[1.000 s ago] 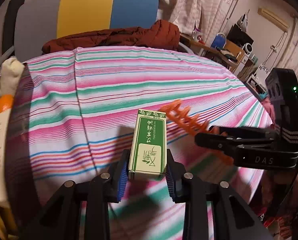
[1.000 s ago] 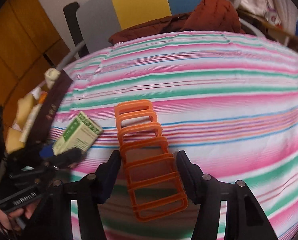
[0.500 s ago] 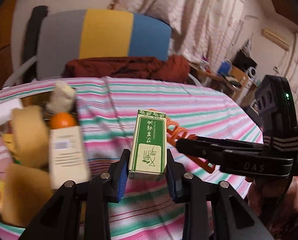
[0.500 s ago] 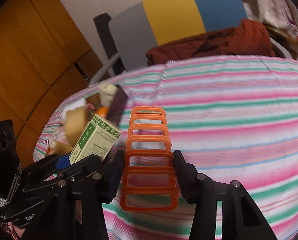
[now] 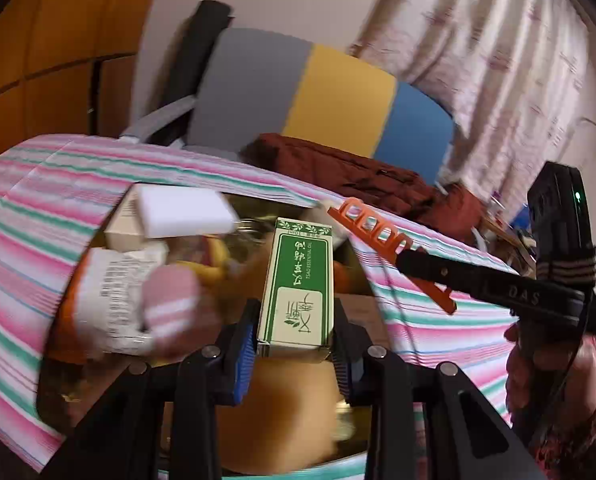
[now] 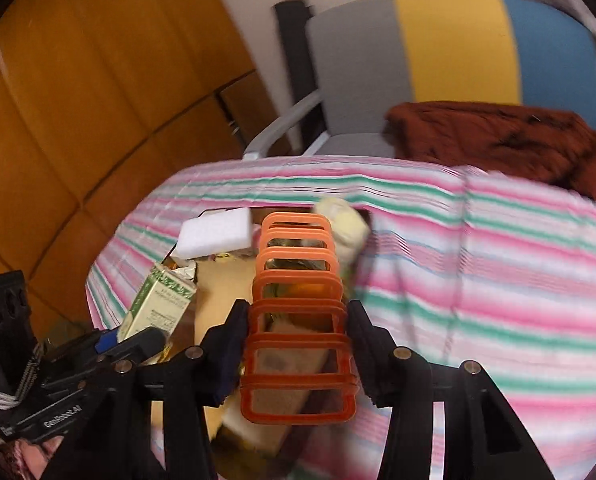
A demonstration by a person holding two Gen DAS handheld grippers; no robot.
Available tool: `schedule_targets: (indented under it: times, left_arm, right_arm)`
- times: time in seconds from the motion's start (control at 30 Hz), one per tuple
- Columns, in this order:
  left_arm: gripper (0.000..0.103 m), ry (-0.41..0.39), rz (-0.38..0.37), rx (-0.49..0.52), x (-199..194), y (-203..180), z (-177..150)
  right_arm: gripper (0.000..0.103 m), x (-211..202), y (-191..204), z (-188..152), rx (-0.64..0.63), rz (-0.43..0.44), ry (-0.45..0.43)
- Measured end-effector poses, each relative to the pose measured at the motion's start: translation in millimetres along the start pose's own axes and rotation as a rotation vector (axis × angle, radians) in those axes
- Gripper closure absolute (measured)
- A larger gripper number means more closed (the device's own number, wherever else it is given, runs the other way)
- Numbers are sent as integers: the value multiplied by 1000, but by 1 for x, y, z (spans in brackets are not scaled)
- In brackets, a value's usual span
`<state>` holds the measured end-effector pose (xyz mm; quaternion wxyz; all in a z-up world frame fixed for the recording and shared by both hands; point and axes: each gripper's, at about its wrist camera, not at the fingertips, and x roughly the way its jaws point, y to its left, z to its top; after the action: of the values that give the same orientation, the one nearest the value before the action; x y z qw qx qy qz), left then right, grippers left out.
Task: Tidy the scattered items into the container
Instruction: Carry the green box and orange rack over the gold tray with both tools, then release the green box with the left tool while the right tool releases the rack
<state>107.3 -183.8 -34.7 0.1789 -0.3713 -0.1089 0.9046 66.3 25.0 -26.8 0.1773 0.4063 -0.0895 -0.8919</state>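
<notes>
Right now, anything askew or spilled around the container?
Nothing spilled. The container looks overfull: a white foam block sits tilted across its rim rather than down inside. The left claw holds the green box and the right claw the orange rack, both above the pile.

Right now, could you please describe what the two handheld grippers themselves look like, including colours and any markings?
Both are matte black with two angular fingers and silver screws. The left gripper has ribbed blue pads; its side reads "GenRobot.AI", with a striped grey strap behind. The right gripper has dark pads; seen from the left wrist, its body reads "DAS", with a green light and a grey-striped band.
</notes>
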Motion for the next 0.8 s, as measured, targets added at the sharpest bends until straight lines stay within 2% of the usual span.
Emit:
schedule_targets:
  times: [0.1,0.23,0.27,0.3,0.37,0.47,0.53,0.6,0.7,0.8]
  left_arm:
    - [70,6,25,-21,4,15,3]
    - [68,56,54,-10,20,20,7]
    - [65,82,67,-5,27,20,7]
    - [57,98,70,-5,30,20,6]
    - [51,96,55,-9,30,20,4]
    - [47,52,32,-25,20,22,2]
    - [47,25,28,-40,14,25,1]
    - [47,-7,31,-62,7,30,0]
    - [47,-45,52,-105,0,39,0]
    - [47,-33,89,-105,2,42,1]
  right_arm:
    - [53,22,11,19,-77,1,32]
    - [52,53,21,43,-156,-5,65]
    - [46,60,23,47,-172,-34,63]
    - [35,66,24,51,-179,-65,60]
    - [29,68,21,52,-155,-68,51]
    - [29,60,11,46,-70,-17,24]
    - [36,52,7,38,-37,-12,7]
    - [58,48,6,31,-21,-18,1]
    - [72,51,9,31,-51,-64,-2]
    - [74,64,12,40,-67,-110,18]
